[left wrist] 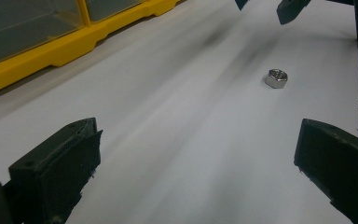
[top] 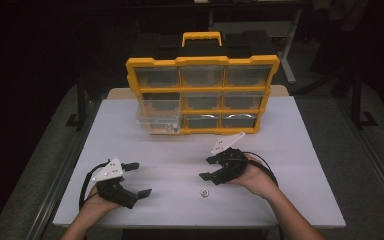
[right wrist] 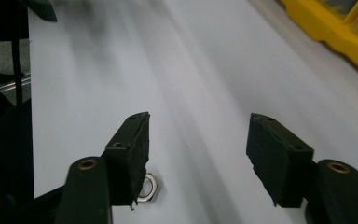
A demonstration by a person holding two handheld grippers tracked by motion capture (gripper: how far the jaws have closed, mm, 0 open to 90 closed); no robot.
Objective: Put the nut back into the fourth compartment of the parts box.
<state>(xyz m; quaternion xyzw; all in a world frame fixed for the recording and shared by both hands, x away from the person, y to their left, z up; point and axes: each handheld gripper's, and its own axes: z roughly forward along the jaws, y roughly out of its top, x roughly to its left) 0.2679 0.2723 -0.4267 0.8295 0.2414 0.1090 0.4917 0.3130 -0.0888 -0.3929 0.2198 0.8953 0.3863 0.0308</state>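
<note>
So far nothing is grasped: the small silver hex nut (top: 205,193) lies on the white table (top: 290,150), at 7 o'clock from the released right gripper (top: 207,168); the left gripper (top: 141,178) also gapes, and the pulled-out clear drawer (top: 157,120) awaits.

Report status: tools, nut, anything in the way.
Right tool open above nut, nothing gripped. Left tool open, empty. Nut flat on table, loose. Path clear; organizer well behind.

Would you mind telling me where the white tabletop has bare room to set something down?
Bare patches: the table right of the right gripper, the near-left corner beside the left gripper, and the strip between both grippers and the yellow organizer. It is crowded by the hex nut under the right gripper, and at the pulled-out clear drawer.
</note>
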